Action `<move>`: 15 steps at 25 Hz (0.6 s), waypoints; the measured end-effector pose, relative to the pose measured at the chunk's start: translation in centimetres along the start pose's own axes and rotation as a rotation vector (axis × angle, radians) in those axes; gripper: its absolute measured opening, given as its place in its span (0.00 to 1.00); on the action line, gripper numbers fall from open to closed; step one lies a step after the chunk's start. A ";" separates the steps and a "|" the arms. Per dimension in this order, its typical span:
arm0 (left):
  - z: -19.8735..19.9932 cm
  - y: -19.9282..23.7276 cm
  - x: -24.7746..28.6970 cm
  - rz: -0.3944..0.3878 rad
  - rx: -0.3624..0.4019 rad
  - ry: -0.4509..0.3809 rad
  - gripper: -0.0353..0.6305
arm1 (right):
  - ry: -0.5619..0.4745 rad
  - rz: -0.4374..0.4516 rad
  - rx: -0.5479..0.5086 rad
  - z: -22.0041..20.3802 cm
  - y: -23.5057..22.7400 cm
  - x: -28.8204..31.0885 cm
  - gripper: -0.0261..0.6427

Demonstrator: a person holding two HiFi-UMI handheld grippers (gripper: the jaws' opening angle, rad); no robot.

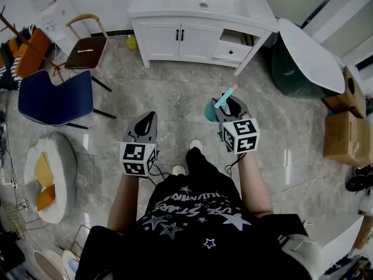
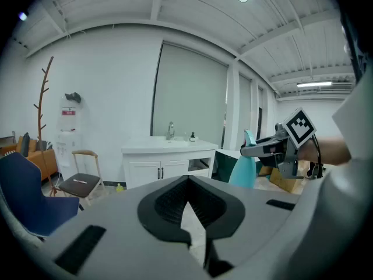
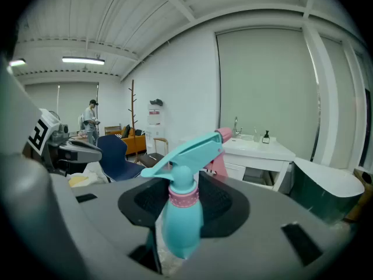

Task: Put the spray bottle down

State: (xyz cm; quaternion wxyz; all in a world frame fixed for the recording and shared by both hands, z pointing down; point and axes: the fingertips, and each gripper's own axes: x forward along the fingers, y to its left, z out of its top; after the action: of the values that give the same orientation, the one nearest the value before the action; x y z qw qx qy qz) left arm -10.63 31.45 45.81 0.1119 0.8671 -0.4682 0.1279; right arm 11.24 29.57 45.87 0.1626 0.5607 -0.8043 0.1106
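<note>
A teal spray bottle with a pink collar and pink nozzle stands upright between the pads of my right gripper, which is shut on its body. In the head view the bottle sticks up from the right gripper, held in the air above the floor. The left gripper view shows the bottle off to the right in that gripper. My left gripper is level with it on the left, jaws together at the tips and nothing between them.
A white vanity cabinet with a sink stands ahead. A white round table and cardboard boxes are on the right. On the left are a blue chair, a brown chair and a low white table.
</note>
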 end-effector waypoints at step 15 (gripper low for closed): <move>-1.3 -2.2 -1.4 -0.016 -0.027 0.021 0.08 | -0.010 -0.007 0.014 -0.9 0.6 -1.9 0.28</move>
State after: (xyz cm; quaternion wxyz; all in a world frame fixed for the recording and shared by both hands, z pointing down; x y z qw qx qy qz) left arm -9.68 34.09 46.43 0.1293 0.8680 -0.4616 0.1297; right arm 11.42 31.76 46.01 0.1551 0.5652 -0.8023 0.1128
